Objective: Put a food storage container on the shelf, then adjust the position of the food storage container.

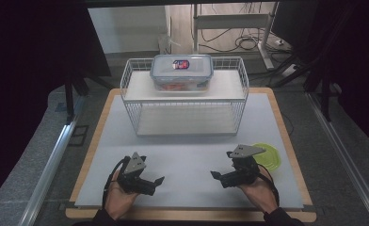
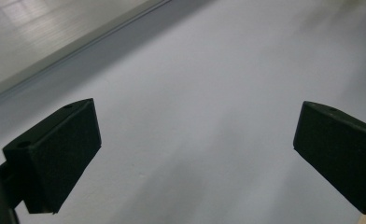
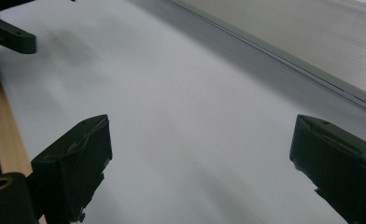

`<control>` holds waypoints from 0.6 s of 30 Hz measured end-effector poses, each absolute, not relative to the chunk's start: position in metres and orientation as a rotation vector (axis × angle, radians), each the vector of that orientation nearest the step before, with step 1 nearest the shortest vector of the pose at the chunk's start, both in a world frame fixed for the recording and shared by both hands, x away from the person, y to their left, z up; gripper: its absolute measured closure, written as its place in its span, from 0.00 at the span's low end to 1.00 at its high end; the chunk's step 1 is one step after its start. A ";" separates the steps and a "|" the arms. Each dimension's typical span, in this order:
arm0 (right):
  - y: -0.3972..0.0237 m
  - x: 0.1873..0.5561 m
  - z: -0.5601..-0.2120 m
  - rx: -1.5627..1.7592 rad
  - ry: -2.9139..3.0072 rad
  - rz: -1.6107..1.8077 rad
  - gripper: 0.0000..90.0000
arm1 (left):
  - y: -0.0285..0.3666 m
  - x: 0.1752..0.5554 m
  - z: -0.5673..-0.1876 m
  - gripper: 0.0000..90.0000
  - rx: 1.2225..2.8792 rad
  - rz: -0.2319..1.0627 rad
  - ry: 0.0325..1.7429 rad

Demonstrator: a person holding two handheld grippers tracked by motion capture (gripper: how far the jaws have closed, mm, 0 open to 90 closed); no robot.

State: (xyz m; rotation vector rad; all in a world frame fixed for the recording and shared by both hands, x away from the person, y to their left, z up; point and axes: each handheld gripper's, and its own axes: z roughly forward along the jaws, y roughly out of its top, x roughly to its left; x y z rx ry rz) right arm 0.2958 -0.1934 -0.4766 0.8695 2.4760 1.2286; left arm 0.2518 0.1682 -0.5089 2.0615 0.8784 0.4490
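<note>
both hands sit at the near edge of the table [image 1: 102, 117], palms up, each with a gripper resting just above the grey mat [image 1: 187, 155]. my left gripper [image 1: 158, 181] points inward toward the middle; in the left gripper view its jaws stand wide apart with bare mat between them [image 2: 195, 140], nothing pinched. my right gripper [image 1: 214, 175] points back at it from the other side, the two tips apart with clear mat between. in the right gripper view its jaws are also spread wide over the mat [image 3: 195, 154], holding nothing, with the table's wooden edge at the left. just beside my right hand [image 1: 258, 188], a green lid [image 1: 273, 157] lies flat on the mat, partly behind the gripper's grey plate. farther back, mid-table, a white wire rack [image 1: 185, 94] stands, and a clear lidded box [image 1: 181, 71] sits on its top shelf, well apart from both grippers.
</note>
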 end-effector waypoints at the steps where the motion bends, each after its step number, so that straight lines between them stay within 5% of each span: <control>1: -0.194 0.296 -0.477 0.879 2.473 1.222 0.05 | 0.169 0.251 -0.508 0.01 2.056 0.457 0.875; 11: -0.197 0.300 -0.474 0.936 2.457 1.150 0.04 | 0.173 0.250 -0.512 0.01 2.053 0.464 0.883; 18: -0.219 0.301 -0.460 1.003 2.398 1.124 0.54 | 0.173 0.250 -0.512 0.01 2.051 0.477 0.874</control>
